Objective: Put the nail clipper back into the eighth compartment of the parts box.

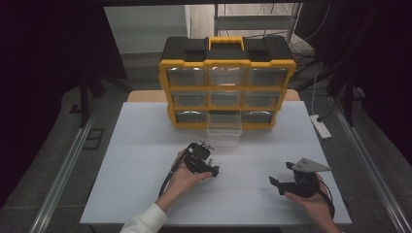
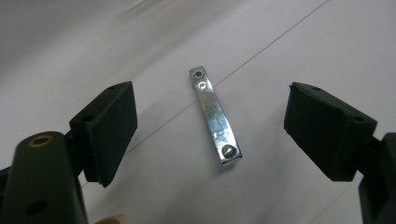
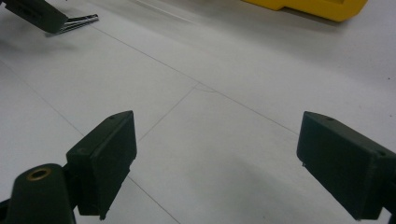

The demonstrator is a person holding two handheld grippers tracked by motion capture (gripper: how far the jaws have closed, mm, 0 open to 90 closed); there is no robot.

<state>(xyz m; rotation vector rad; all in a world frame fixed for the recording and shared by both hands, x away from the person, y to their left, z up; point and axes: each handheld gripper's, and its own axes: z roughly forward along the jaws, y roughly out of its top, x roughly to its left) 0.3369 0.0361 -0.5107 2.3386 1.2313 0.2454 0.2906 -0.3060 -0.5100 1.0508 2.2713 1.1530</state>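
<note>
The white worktop (image 1: 145, 194) carries a yellow and black drawer organiser (image 1: 227, 82) at its far side, with one clear drawer (image 1: 224, 132) pulled out at the bottom middle. The right hand-held gripper (image 1: 278, 183) rests near the front edge, jaws spread with nothing between them. The left hand-held gripper (image 2: 210, 135) hangs over a metal nail clipper (image 2: 215, 116) (lying flat on the worktop), jaws wide on either side, not touching it.

Left gripper (image 2: 210, 135) and right gripper (image 3: 217, 163), jaws wide apart.
</note>
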